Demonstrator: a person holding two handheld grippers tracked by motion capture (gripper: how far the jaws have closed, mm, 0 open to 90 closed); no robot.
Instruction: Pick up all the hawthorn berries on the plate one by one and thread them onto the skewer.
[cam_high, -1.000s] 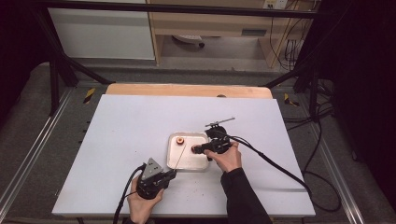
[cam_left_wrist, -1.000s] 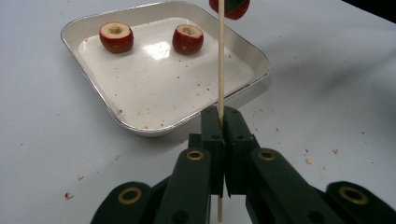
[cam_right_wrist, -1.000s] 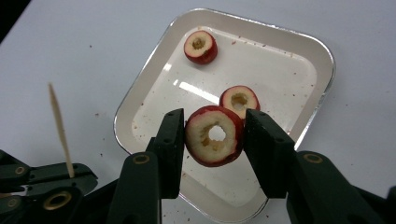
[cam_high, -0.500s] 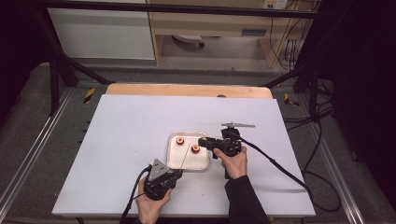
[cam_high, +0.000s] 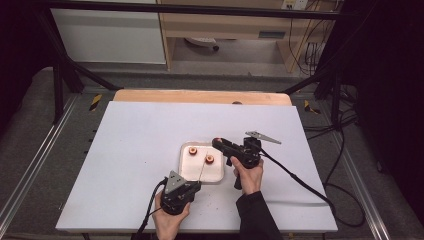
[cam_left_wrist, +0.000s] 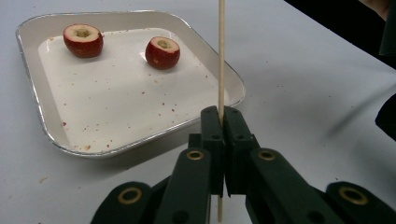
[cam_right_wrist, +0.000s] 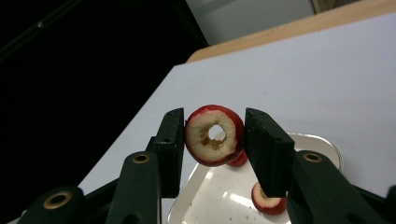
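Skewer (cam_left_wrist: 221, 56) stood bare, clamped upright in left gripper (cam_left_wrist: 223, 122) jaws just beside tray (cam_left_wrist: 32, 93). Right gripper (cam_right_wrist: 214, 135) jaws pinched one cored fruit (cam_right_wrist: 214, 135) above tray; two fruits (cam_left_wrist: 162, 52) remained inside, unthreaded.

In the left gripper view the skewer (cam_left_wrist: 221, 56) runs off the top edge, so its tip is unseen, and its shaft is hidden between the shut jaws. In the right gripper view the held fruit piece (cam_right_wrist: 214, 135) hides most of another piece (cam_right_wrist: 239, 159) behind it
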